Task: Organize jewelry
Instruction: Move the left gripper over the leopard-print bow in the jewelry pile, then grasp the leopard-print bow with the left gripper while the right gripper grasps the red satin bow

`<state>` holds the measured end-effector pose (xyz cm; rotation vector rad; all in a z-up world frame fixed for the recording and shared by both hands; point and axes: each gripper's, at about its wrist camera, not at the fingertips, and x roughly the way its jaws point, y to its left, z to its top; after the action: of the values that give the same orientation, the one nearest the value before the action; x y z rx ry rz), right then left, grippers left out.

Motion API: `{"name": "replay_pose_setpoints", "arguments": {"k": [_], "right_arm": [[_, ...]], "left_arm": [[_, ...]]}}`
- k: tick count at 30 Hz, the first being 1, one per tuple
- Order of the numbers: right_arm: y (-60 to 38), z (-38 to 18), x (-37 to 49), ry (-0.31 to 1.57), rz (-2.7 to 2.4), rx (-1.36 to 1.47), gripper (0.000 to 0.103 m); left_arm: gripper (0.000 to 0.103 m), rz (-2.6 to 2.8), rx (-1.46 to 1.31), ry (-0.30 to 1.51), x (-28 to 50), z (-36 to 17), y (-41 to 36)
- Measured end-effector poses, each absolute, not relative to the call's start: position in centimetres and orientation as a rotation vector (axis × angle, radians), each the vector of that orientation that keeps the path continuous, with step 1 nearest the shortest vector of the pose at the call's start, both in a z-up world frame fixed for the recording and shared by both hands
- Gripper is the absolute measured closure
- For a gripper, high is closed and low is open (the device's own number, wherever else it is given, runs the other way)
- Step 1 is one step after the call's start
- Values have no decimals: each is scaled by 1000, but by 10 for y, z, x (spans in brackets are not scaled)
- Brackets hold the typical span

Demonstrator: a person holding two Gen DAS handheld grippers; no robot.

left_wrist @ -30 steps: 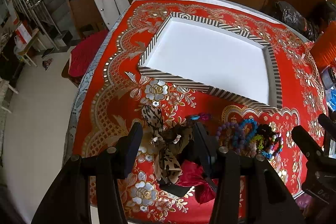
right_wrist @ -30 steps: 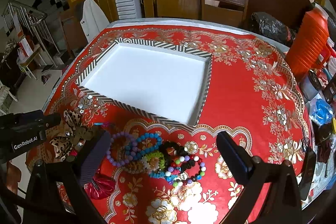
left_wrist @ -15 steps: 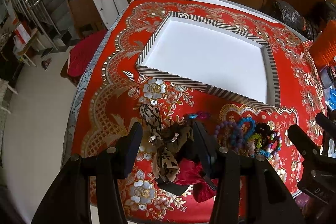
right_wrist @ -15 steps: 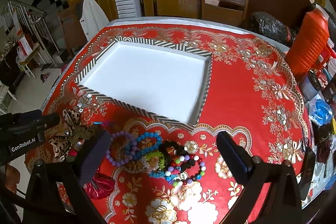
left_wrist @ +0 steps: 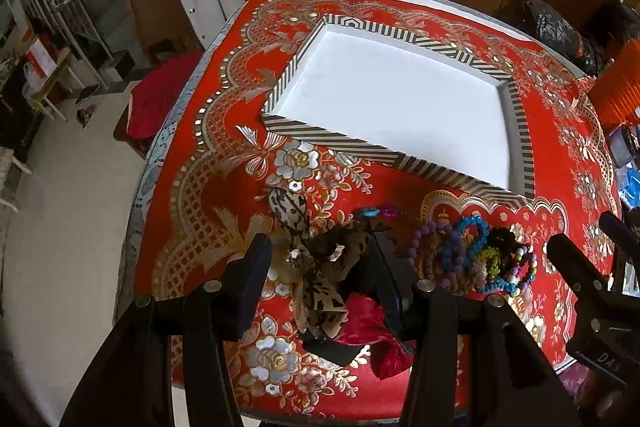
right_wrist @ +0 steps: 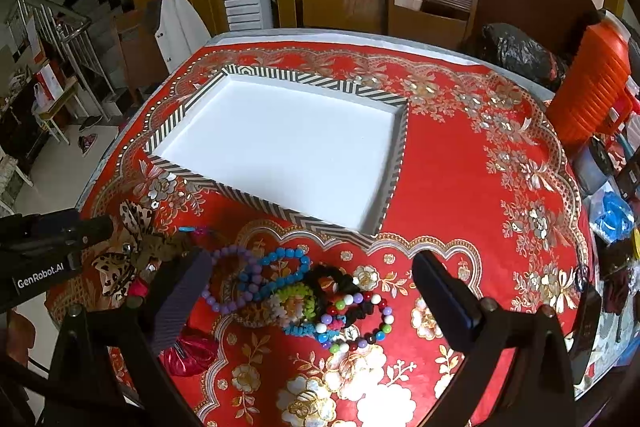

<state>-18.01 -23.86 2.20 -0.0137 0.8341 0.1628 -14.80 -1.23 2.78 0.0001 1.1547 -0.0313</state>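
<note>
At the left of the bench (right_wrist: 448,187), our left hand-held gripper (left_wrist: 320,271) hangs spread over a limp leopard-print bow (left_wrist: 316,267); we would pinch its knot. Rightward, our right hand-held gripper (right_wrist: 312,291), jaws apart, straddles tangled beaded bracelets (right_wrist: 312,295), light and slippery, likely to snag together. The striped tray (right_wrist: 256,199) waits behind, unobstructed.
</note>
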Motion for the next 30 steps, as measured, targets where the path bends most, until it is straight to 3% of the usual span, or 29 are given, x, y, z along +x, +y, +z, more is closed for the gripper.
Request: {"name": "replay_pose_setpoints", "arguments": {"k": [23,30], "right_arm": [[-270,1,-184,885,245,17,1],[-246,-12,-189,934,382,22,11]], "left_arm": [[80,-125,-319,1287,-140,9,47],[80,-122,-401,1339,-125,-5,55]]}}
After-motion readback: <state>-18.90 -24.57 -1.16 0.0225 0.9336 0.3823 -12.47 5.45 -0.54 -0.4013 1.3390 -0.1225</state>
